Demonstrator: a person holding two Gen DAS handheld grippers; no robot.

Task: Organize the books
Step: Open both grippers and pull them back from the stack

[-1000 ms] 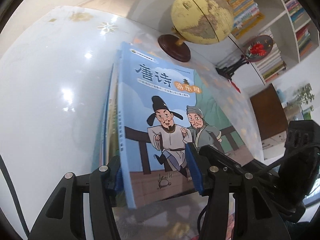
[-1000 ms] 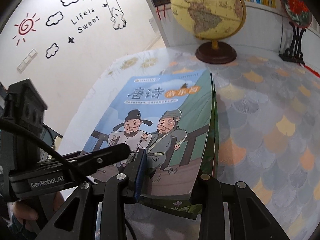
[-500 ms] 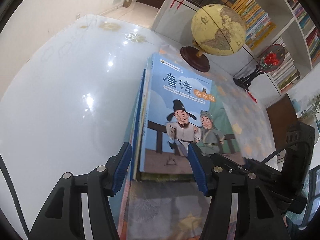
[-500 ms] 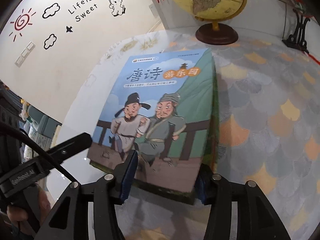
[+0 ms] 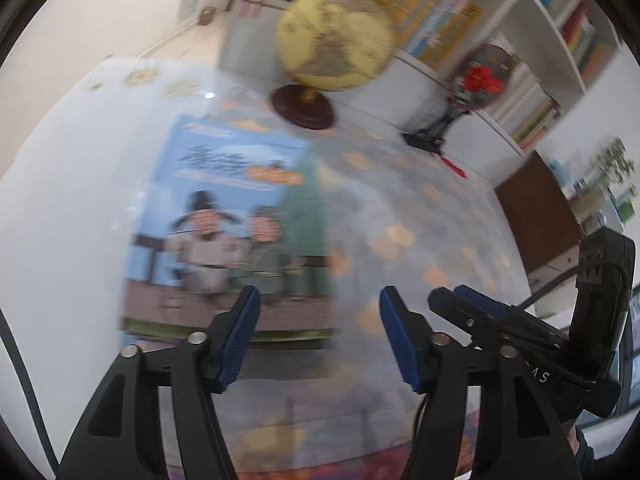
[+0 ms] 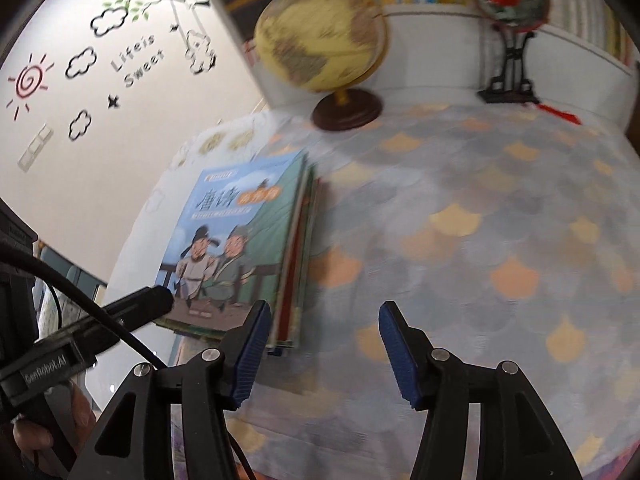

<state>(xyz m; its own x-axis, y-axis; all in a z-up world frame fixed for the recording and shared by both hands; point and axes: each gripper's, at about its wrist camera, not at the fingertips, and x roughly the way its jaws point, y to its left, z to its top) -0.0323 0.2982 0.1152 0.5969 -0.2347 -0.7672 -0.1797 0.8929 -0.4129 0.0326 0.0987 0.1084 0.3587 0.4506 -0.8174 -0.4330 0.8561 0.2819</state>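
The stack of books (image 6: 256, 252) lies flat on the scale-patterned tablecloth (image 6: 500, 220), ahead and to the left of both grippers, long axis running near to far toward the globe (image 6: 320, 40); the left gripper (image 5: 320, 336) is the nearer, its left finger overlapping the stack's near edge in view. Both the left gripper and the right gripper (image 6: 322, 344) have just been opening and stand released, nothing between the jaws. The top cover is blue, showing two cartoon figures at a railing; page edges look roughly squared, though blur limits the check.
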